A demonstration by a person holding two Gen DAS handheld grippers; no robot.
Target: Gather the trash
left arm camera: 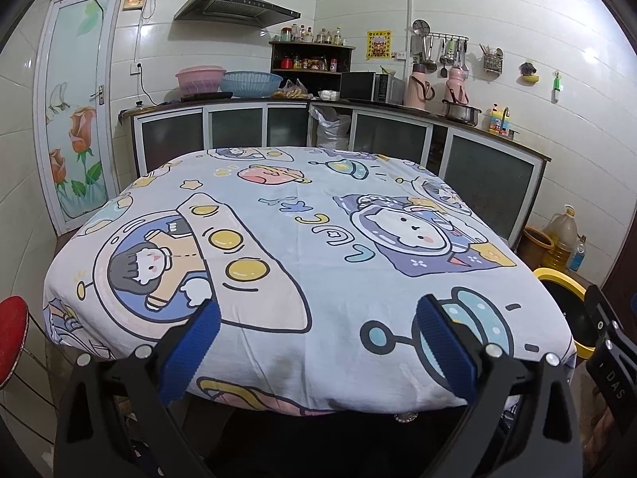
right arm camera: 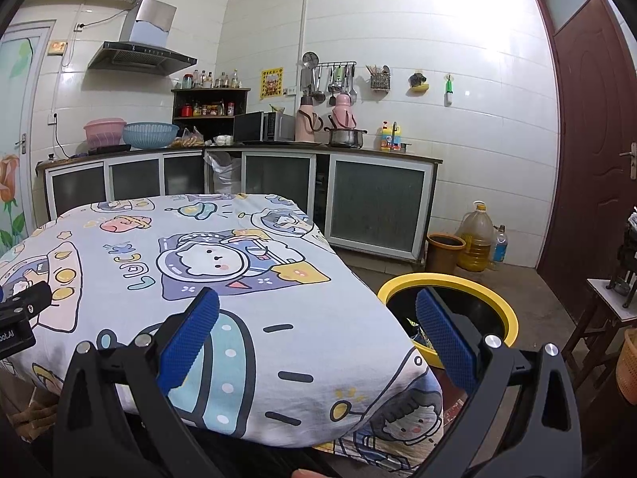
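Grippers spread wide and empty: the left gripper hangs over the near edge of the tabletop, draped in a cartoon cloth, while the right gripper straddles its right corner. Beside that corner, on the floor, stands a yellow-rimmed bin with scraps of trash in its black liner; their shape is unclear. Open floor lies beyond.

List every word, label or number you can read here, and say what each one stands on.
"DAS": on the right gripper's black body, seen from the left wrist view.
"ool.AI" (start cut off): on the left gripper's black body, seen from the right wrist view.
"LUCK": printed on the cartoon tablecloth.
Yellow wall poster and detergent bottle label: too small to read.
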